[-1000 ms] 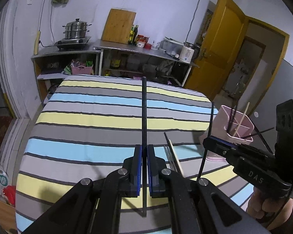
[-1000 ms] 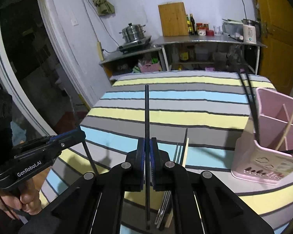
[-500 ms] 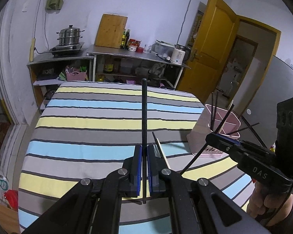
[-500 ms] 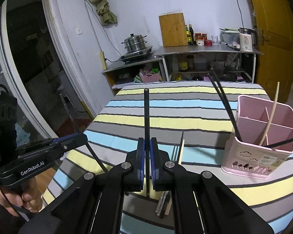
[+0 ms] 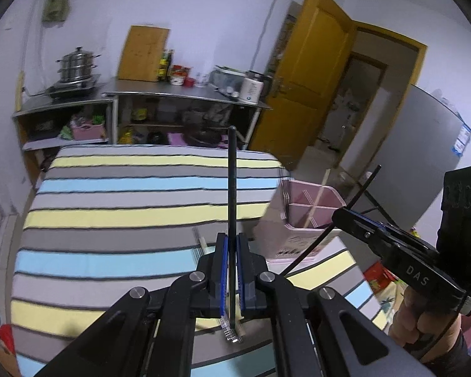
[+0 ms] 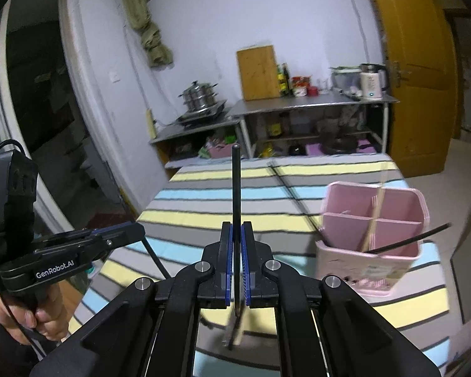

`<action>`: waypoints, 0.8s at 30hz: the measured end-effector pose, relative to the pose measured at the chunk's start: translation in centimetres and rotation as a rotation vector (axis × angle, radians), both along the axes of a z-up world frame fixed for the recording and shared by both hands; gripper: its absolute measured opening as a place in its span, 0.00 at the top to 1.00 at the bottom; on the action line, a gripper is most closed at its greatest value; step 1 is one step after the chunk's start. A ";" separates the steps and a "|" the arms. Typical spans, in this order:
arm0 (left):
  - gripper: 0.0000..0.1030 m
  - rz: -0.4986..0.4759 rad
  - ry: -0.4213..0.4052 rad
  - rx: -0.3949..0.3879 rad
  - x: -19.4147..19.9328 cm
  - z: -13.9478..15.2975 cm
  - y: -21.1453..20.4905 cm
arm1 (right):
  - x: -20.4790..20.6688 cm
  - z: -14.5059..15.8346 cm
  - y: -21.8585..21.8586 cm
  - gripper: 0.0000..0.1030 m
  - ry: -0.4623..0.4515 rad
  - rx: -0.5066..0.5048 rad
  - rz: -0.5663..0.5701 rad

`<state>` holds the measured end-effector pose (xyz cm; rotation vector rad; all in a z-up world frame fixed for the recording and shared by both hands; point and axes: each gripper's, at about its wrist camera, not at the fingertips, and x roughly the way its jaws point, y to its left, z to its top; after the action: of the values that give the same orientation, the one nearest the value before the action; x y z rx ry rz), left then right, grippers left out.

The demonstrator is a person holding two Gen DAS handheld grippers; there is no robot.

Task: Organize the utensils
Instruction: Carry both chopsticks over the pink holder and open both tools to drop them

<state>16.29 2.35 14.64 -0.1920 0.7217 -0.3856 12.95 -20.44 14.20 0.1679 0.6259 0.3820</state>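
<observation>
1. The left gripper (image 5: 232, 270) has its fingers clenched on a black chopstick (image 5: 231, 188), which stands up past the blue pads and pokes out a little below them.
2. The right gripper (image 6: 236, 267) is likewise clenched on a second black chopstick (image 6: 235, 185), held near its lower end.
3. Both grippers hang above the striped bench (image 5: 125, 201). The pink utensil holder (image 6: 373, 223) sits near the bench's right edge, its compartments holding a pale wooden chopstick (image 6: 373, 220) and a slanting black one.
4. More utensils lie on the cloth under the grippers; in the left wrist view a pale stick and something clear and ridged show there, too blurred to name.
5. Risks, as I judge them:
   - Each chopstick is thin and pinched at one point, so it could pivot between the pads if its tip strikes the holder's rim or a divider.
   - The slanting chopstick already in the holder could block or deflect an incoming one.
   - The holder looks light and stands close to the edge; a sideways knock might tip it or push it off.
   - Both grippers heading for the same holder at once could collide.
</observation>
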 end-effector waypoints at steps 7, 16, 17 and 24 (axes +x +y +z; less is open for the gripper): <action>0.95 -0.086 -0.035 -0.024 2.4 2.7 -4.6 | 0.6 2.9 -4.7 0.95 -0.054 0.008 -0.108; 0.95 -0.132 -0.095 -0.052 6.5 6.2 -8.9 | 2.6 6.1 -7.8 0.95 -0.126 0.018 -0.189; 0.95 -0.134 -0.099 -0.054 7.1 6.3 -9.3 | 3.0 6.3 -8.1 0.95 -0.132 0.016 -0.198; 0.95 -0.139 -0.099 -0.037 10.7 5.6 -11.7 | 5.0 5.8 -8.9 0.95 -0.131 -0.004 -0.229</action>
<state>27.03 -9.36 20.28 -0.1571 0.6323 -0.5381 17.95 -29.29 19.96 0.2069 0.4722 0.1694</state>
